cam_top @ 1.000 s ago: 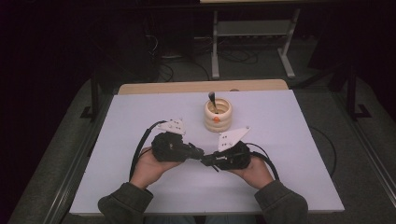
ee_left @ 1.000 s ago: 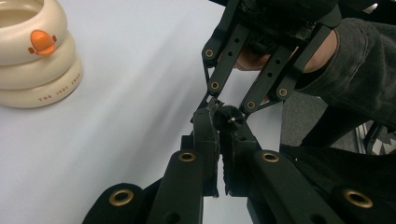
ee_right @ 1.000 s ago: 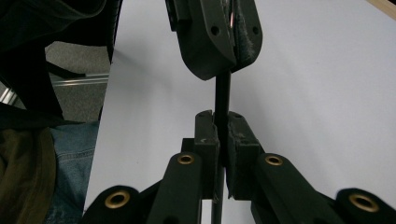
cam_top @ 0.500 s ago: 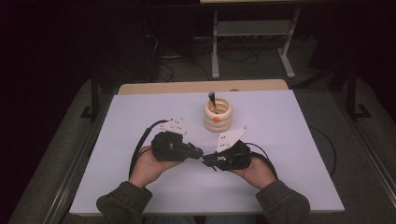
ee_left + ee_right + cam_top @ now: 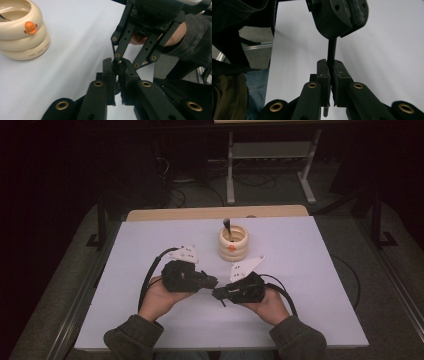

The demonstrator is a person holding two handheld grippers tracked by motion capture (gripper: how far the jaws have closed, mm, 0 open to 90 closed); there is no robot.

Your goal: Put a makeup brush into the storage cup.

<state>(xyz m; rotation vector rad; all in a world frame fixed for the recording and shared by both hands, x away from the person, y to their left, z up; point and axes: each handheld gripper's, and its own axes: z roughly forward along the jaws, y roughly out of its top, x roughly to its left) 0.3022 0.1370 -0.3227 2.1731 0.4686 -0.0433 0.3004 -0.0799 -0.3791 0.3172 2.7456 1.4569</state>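
- High view: the left tongs (image 5: 212, 282) and right tongs (image 5: 218, 293) are held tip to tip over the white surface (image 5: 300, 285), near the cream ringed holder (image 5: 233, 243)
- Left gripper view: the left tongs (image 5: 118, 65) are seen closed, touching the right tongs' tip
- Right gripper view: a thin black rod (image 5: 331, 56) is clamped in the closed right tongs (image 5: 330, 65); a hand-over is judged in hand, and careful alignment is called for next

place: lab | signs: dark room; white table (image 5: 310, 285); floor cables (image 5: 200, 195); metal stand (image 5: 270, 155)
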